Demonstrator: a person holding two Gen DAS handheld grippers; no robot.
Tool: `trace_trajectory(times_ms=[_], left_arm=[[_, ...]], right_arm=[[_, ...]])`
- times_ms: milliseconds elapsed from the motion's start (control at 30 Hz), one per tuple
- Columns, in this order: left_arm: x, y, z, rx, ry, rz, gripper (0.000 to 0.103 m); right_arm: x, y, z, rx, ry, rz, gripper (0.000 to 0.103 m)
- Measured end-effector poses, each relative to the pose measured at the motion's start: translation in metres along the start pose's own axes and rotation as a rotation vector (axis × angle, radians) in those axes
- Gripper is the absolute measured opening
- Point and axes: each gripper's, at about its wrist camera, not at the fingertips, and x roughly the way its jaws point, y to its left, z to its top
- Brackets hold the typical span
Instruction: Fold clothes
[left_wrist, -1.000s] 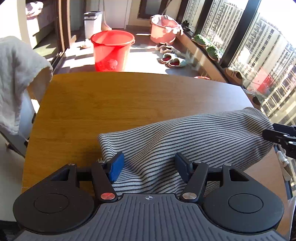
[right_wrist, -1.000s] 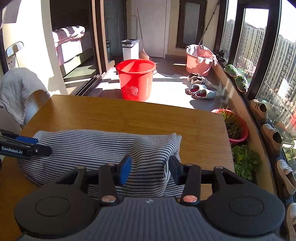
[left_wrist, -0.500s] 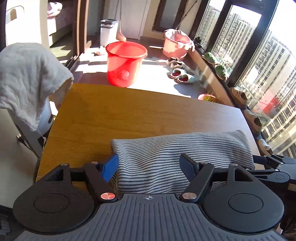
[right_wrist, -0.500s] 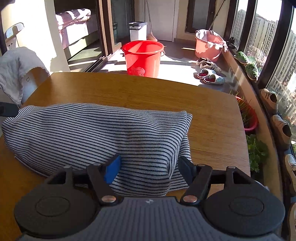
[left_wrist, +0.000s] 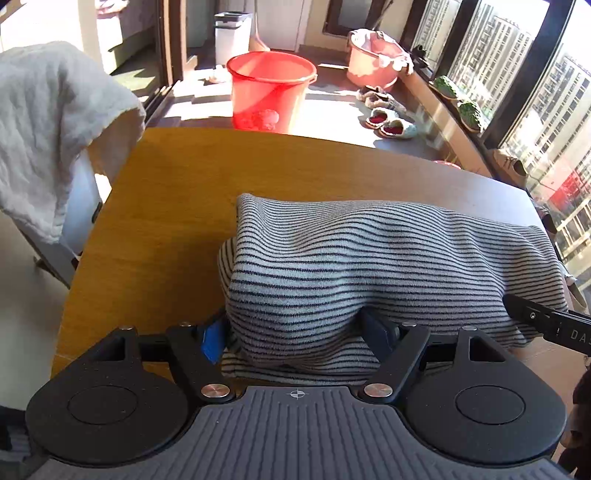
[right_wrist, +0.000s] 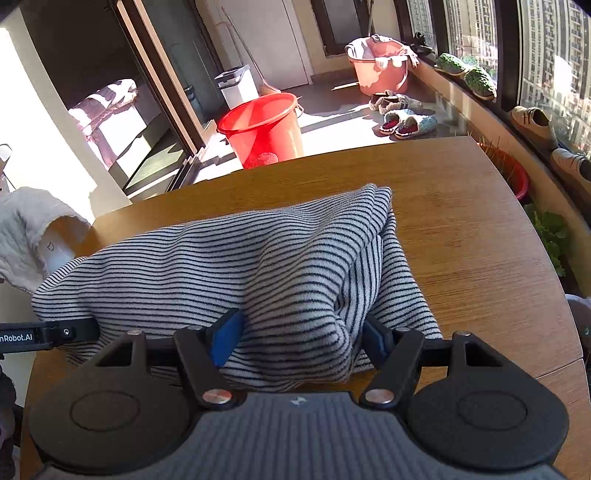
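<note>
Striped garment (left_wrist: 369, 266): a grey knit with thin dark stripes is seen lying folded in a thick bundle on the near half of the surface, its long side running across both views.
Surface (left_wrist: 177, 206): a wooden top is seen, bare beyond the garment.
Left tongs (left_wrist: 295, 332): they are set at the garment's left end, pointing steeply down; the blue pad (left_wrist: 212, 339) and the dark pad stand wide, with a raised hump of the fabric bulging between them. The jaws have just been opening. Whether the pads press on the cloth cannot be told, so the grip is left undecided.
Right tongs (right_wrist: 299, 332): they are set at the garment's right end, a rounded fold of the cloth lying between the blue pad (right_wrist: 227, 338) and the dark one. The jaws have just been closing a little. The cloth touches both pads, but a firm clamp cannot be confirmed.
Cross view: a finger of each tool is seen at the edge of the other camera's picture, beside the garment.
White cloth (left_wrist: 55, 133): it is draped over a chair back at the surface's left edge.
Red bucket (left_wrist: 271, 96): it is seen on the floor beyond the surface, in sunlight.
Slippers (right_wrist: 408, 123): a pair is seen on the floor near the window.
</note>
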Motion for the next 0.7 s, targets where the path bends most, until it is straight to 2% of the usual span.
trace_trajectory(times_ms=[33, 100, 167, 233, 267, 300, 333, 400, 433, 500, 567, 633, 700], left_arm=[[0.003, -0.001, 0.004, 0.017, -0.008, 0.001, 0.087], [0.005, -0.004, 0.008, 0.023, -0.013, -0.002, 0.089], [-0.01, -0.003, 0.008, 0.017, -0.012, -0.015, 0.087], [-0.032, -0.002, 0.008, 0.009, -0.009, -0.032, 0.09], [-0.048, -0.001, 0.008, -0.005, 0.0, -0.047, 0.096], [-0.065, 0.0, 0.01, -0.03, 0.019, -0.081, 0.099], [-0.083, 0.001, 0.011, -0.058, 0.043, -0.125, 0.099], [-0.121, -0.001, 0.013, -0.095, 0.06, -0.204, 0.101], [-0.144, -0.006, 0.013, -0.085, 0.032, -0.202, 0.103], [-0.191, -0.022, 0.01, -0.032, -0.068, -0.14, 0.103], [-0.235, -0.042, 0.003, -0.018, -0.184, -0.032, 0.103], [-0.27, -0.059, -0.006, -0.033, -0.287, 0.049, 0.103], [-0.292, -0.076, -0.015, -0.04, -0.347, 0.12, 0.103]], right_arm=[[0.004, 0.002, 0.005, -0.023, -0.016, -0.009, 0.069], [0.006, 0.003, 0.013, -0.038, -0.018, -0.026, 0.071], [-0.009, 0.003, 0.022, -0.013, -0.02, -0.036, 0.071], [-0.044, 0.009, 0.021, 0.015, -0.031, -0.062, 0.073], [-0.062, 0.012, 0.02, 0.03, -0.037, -0.075, 0.081], [-0.08, 0.015, 0.02, 0.044, -0.041, -0.088, 0.094], [-0.098, 0.02, 0.019, 0.071, -0.034, -0.089, 0.1], [-0.129, 0.033, 0.019, 0.093, -0.015, -0.07, 0.103], [-0.144, 0.039, 0.018, 0.086, -0.026, -0.043, 0.103], [-0.168, 0.048, 0.021, 0.08, -0.038, 0.027, 0.103], [-0.188, 0.052, 0.028, 0.077, -0.023, 0.104, 0.103], [-0.202, 0.056, 0.035, 0.072, 0.04, 0.137, 0.103], [-0.22, 0.064, 0.037, 0.042, 0.071, 0.149, 0.103]])
